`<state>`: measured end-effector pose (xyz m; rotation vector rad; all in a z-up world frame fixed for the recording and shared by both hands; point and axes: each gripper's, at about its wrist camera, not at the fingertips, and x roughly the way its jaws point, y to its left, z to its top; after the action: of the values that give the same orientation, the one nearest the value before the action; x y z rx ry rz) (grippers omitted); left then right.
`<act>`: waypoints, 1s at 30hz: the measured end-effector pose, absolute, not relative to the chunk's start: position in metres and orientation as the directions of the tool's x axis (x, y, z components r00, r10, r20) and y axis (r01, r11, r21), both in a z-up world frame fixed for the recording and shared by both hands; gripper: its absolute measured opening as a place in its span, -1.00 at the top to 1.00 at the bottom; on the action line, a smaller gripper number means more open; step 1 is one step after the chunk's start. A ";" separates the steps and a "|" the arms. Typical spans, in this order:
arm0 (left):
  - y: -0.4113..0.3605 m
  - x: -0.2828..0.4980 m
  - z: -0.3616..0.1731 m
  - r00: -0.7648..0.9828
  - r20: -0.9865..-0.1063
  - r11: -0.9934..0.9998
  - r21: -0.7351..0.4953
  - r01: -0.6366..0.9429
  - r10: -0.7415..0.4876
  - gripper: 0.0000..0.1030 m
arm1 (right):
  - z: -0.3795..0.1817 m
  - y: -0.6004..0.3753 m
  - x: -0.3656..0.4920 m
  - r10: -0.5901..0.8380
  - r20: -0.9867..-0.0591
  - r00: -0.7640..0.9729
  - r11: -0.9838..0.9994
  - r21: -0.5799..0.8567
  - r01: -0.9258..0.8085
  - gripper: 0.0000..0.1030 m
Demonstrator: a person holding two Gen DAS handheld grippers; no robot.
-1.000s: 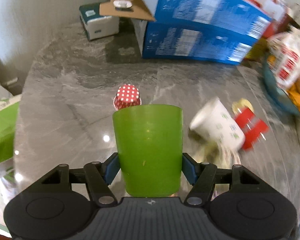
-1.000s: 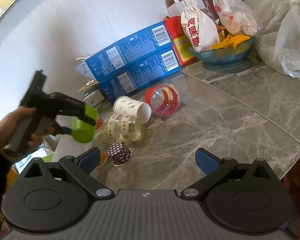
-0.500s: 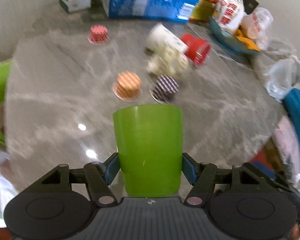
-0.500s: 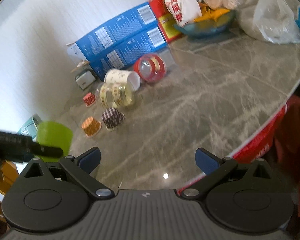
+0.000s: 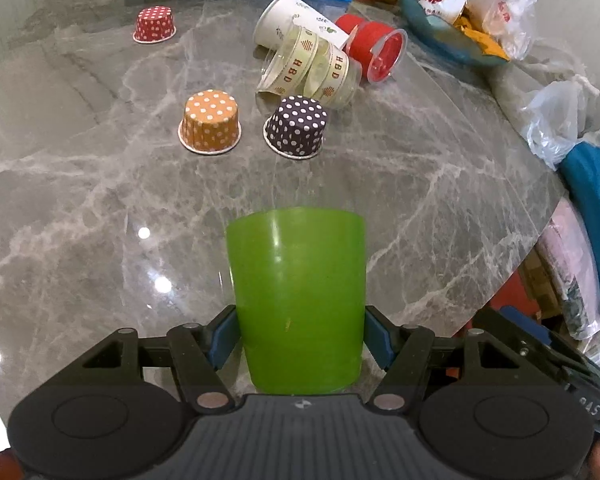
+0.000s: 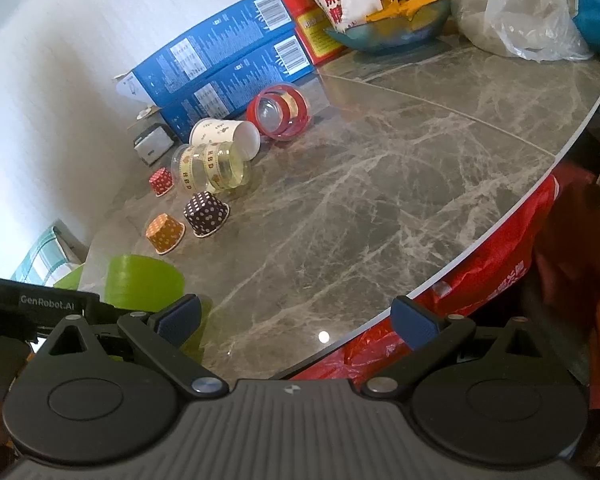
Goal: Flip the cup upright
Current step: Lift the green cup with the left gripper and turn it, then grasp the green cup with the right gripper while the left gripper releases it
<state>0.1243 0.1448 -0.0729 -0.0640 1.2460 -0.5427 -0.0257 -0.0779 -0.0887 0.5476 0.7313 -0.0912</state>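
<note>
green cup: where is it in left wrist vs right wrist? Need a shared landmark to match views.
Left wrist: green cup sits bottom centre, clamped between the left gripper fingers, wider end toward the table.
Right wrist: green cup shows at lower left, partly hidden behind the right gripper's left finger and the other gripper's body.
Shared landmark: dark polka-dot cupcake cup, rim down beside the orange one.
</note>
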 end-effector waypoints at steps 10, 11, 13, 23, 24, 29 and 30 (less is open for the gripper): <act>0.158 0.125 -0.076 0.212 -0.860 0.848 -0.364 0.385 -0.465 -0.67 | -0.089 -0.066 -0.002 0.130 -0.671 0.730 0.854 0.450 0.262 -0.98; 0.161 0.125 -0.076 0.216 -0.854 0.844 -0.370 0.387 -0.473 -0.67 | -0.088 -0.064 0.000 0.136 -0.668 0.732 0.851 0.457 0.258 -0.98; 0.166 0.124 -0.076 0.211 -0.845 0.835 -0.389 0.389 -0.492 -0.67 | -0.087 -0.061 0.003 0.151 -0.662 0.734 0.845 0.472 0.252 -0.98; 0.227 0.117 -0.048 0.297 -0.771 0.809 -0.442 0.387 -0.564 -0.67 | -0.070 -0.023 0.034 0.300 -0.635 0.712 0.852 0.515 0.100 -0.98; 0.239 0.118 -0.047 0.307 -0.761 0.808 -0.457 0.372 -0.572 -0.67 | -0.064 -0.012 0.041 0.324 -0.642 0.694 0.868 0.494 0.052 -0.98; 0.302 0.110 -0.044 0.399 -0.701 0.807 -0.517 0.286 -0.591 -0.67 | -0.044 0.041 0.081 0.294 -0.765 0.573 0.954 0.267 -0.135 -0.97; 0.311 0.109 -0.045 0.410 -0.693 0.805 -0.526 0.275 -0.593 -0.67 | -0.044 0.049 0.089 0.288 -0.784 0.550 0.958 0.243 -0.154 -0.94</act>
<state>0.1086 0.3112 -0.0452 -0.3557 1.0095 -0.5610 0.0895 0.0487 -0.0439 0.1522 0.9544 0.2627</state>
